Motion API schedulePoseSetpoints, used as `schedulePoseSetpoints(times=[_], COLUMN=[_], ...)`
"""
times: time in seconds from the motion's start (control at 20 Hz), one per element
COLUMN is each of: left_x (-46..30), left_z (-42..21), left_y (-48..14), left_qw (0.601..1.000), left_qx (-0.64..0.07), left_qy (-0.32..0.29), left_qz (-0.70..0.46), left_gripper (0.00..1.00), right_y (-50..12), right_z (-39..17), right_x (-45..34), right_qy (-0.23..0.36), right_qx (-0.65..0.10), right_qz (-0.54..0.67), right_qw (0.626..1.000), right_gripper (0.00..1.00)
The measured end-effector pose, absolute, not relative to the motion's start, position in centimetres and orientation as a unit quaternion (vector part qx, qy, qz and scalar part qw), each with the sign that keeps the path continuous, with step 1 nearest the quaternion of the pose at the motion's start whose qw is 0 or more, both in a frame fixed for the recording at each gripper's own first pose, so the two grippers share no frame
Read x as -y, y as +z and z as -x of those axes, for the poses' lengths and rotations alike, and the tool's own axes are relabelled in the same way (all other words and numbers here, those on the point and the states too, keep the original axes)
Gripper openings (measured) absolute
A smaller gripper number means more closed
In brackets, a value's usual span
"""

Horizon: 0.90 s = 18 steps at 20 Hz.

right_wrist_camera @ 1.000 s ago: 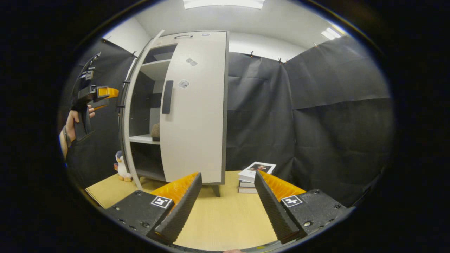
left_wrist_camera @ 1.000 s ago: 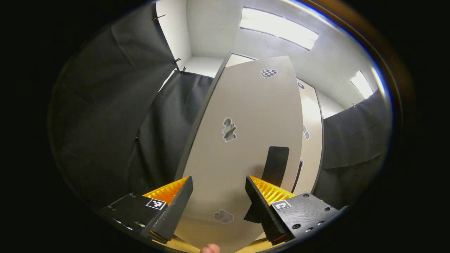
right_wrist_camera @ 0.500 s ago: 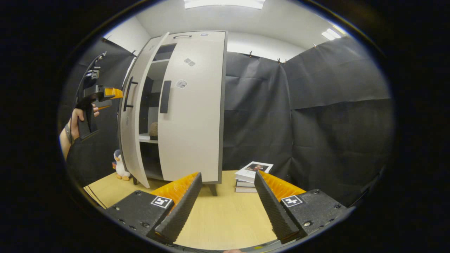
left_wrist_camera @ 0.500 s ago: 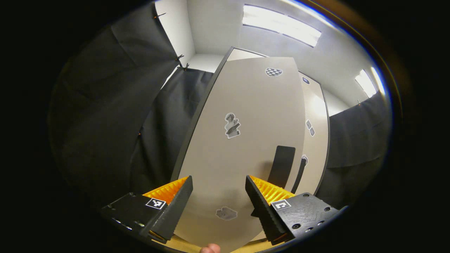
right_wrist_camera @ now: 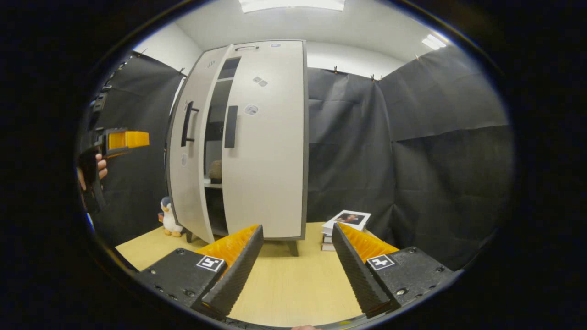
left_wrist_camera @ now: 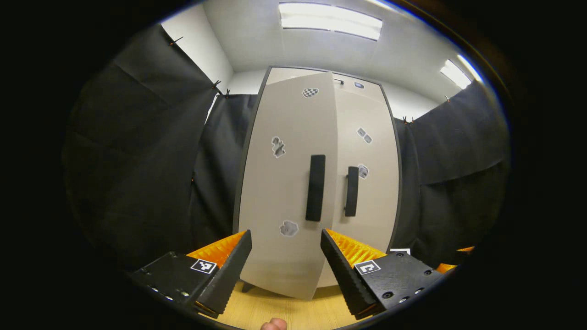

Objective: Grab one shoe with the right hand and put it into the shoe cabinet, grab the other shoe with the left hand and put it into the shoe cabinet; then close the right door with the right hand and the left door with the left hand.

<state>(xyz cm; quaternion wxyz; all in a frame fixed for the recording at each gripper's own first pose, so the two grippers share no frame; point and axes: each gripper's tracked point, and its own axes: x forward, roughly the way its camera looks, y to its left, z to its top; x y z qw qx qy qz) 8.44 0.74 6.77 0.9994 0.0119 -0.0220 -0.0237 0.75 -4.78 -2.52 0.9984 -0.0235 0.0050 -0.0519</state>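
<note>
The tall pale shoe cabinet stands on the wooden floor. Its right door is shut. Its left door stands a little ajar, leaving a narrow gap. Through that gap a brownish shoe sits on a shelf. In the left gripper view the left door with its dark handle faces me, beside the right door. My left gripper is open and holds nothing, a short way back from the door; the right gripper view has it left of the cabinet. My right gripper is open over the floor.
A small stack of books lies on the floor to the right of the cabinet. A penguin plush stands at the cabinet's left foot. Black cloth walls close in the booth. A hand holds the left gripper.
The left door has swung from wide open to nearly shut. My left gripper has drawn back from the door. The right gripper has hardly moved.
</note>
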Motion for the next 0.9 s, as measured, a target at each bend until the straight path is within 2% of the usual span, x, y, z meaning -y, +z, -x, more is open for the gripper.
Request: schedulePoseSetpoints(times=[0.2, 0.25, 0.4, 0.5, 0.55, 0.85, 0.9], left_x=[1.0, 1.4, 3.1, 3.3, 3.3, 4.4, 4.5], left_z=[-4.6, -4.2, -3.4, -3.0, -2.8, -2.5, -2.5], left_y=[2.5, 1.8, -0.1, -0.7, -0.8, -0.7, -0.6], left_qw=[1.0, 1.0, 0.999, 0.999, 0.999, 0.999, 0.999], left_qx=[0.011, 0.004, -0.015, -0.02, -0.02, -0.02, -0.018], left_qy=[-0.024, -0.025, -0.033, -0.027, -0.026, -0.04, -0.042], left_qz=[-0.009, -0.005, 0.013, 0.008, 0.003, 0.001, 0.003], left_gripper=[0.93, 0.93, 0.93, 0.94, 0.93, 0.93, 0.93], right_y=[-2.9, -3.2, -3.9, -3.6, -3.3, -3.0, -3.2], right_z=[-0.5, -0.5, -0.5, -0.6, -0.7, -0.5, -0.5], right_x=[3.6, 3.4, 3.1, 2.8, 2.8, 3.2, 3.3], right_qy=[-0.03, -0.026, -0.015, -0.006, -0.005, -0.006, -0.008], right_qx=[-0.012, -0.018, -0.032, -0.031, -0.028, -0.018, -0.018], right_qz=[0.019, 0.019, 0.009, 0.004, 0.004, 0.0, -0.001], right_qw=[0.999, 0.999, 0.999, 0.999, 1.0, 1.0, 1.0], right_gripper=[0.98, 0.96, 0.98, 0.96, 0.98, 0.98, 0.96])
